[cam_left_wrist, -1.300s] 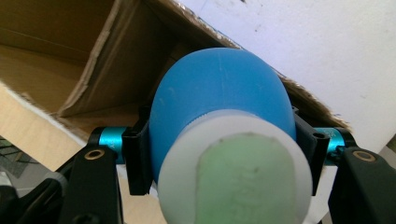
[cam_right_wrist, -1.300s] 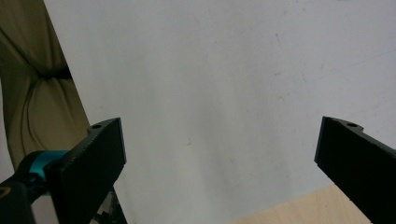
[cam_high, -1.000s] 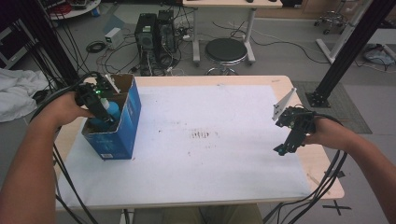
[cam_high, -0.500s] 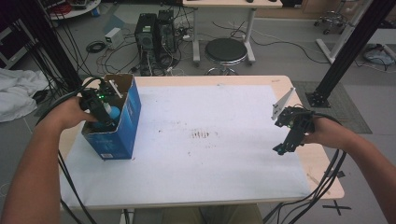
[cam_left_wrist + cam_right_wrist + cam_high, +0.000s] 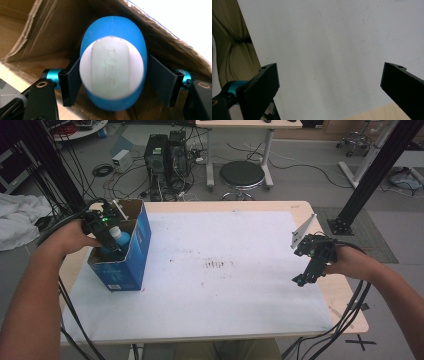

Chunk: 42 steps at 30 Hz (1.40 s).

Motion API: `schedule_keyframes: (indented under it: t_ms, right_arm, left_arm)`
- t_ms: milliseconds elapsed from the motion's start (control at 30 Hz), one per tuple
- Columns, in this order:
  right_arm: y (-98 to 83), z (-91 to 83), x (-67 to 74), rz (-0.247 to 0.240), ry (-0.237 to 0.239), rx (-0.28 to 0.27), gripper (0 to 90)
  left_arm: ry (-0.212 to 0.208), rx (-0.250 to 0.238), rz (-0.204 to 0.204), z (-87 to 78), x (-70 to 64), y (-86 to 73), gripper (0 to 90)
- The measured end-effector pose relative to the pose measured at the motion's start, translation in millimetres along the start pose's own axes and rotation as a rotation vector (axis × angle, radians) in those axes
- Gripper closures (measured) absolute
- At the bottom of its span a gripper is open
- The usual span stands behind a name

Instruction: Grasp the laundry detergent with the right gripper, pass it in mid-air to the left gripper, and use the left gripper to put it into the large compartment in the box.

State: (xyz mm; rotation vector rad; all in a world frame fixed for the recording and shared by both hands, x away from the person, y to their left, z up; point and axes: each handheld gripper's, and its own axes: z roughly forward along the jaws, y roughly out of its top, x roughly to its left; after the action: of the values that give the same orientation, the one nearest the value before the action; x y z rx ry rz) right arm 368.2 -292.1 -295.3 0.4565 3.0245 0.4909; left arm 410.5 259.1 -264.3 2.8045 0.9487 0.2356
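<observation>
A blue bottle with a white cap (image 5: 120,238) sits inside the open blue cardboard box (image 5: 132,255) at the table's left. My left gripper (image 5: 113,242) reaches into the box and is shut on the bottle. In the left gripper view the white cap of the bottle (image 5: 112,72) faces the camera, pinched between both black jaws of my left gripper (image 5: 112,83), with the brown box wall (image 5: 50,30) behind it. My right gripper (image 5: 301,279) hovers over the right side of the white table cover (image 5: 220,295). This right gripper (image 5: 329,85) is open with nothing between its jaws.
The table's wooden edge (image 5: 345,305) runs just right of the right gripper. A faint reddish stain (image 5: 215,265) marks the middle of the cover. Behind the table stand a black stool (image 5: 241,174) and computer towers (image 5: 167,152). Cables trail from both grippers.
My left gripper has shifted slightly up and toward the far side inside the box, still holding the bottle. The right gripper has stayed in place.
</observation>
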Motion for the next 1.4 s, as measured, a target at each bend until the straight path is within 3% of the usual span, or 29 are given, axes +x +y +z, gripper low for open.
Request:
schedule_keyframes:
  t_ms: [133,267,500,900,1100,1400]
  right_arm:
    - [0.8,0.3,0.5,0.005,-0.001,0.004,1.0]
    - [1.7,-0.1,1.3,0.002,-0.002,0.002,1.0]
    - [1.7,-3.2,3.2,-0.001,-0.005,-0.002,1.0]
    - [0.6,-7.0,4.0,0.008,-0.015,-0.015,1.1]
    - [1.9,-7.5,4.3,0.007,-0.016,-0.017,1.1]
    - [3.6,-9.0,4.1,0.012,-0.015,-0.022,1.1]
  left_arm:
    - [-0.003,-0.046,-0.008,-12.6,-0.2,-1.5,28.4]
    - [0.015,-0.059,-0.003,-23.4,-1.8,-2.0,28.3]
    - [0.036,-0.113,-0.034,-41.7,-3.7,-2.8,24.2]
    - [0.007,-0.198,-0.026,-68.6,-19.8,12.5,24.1]
    - [-0.033,-0.21,0.112,-73.1,-35.5,31.5,24.1]
    - [-0.077,-0.216,0.24,-66.1,-54.7,67.2,24.2]
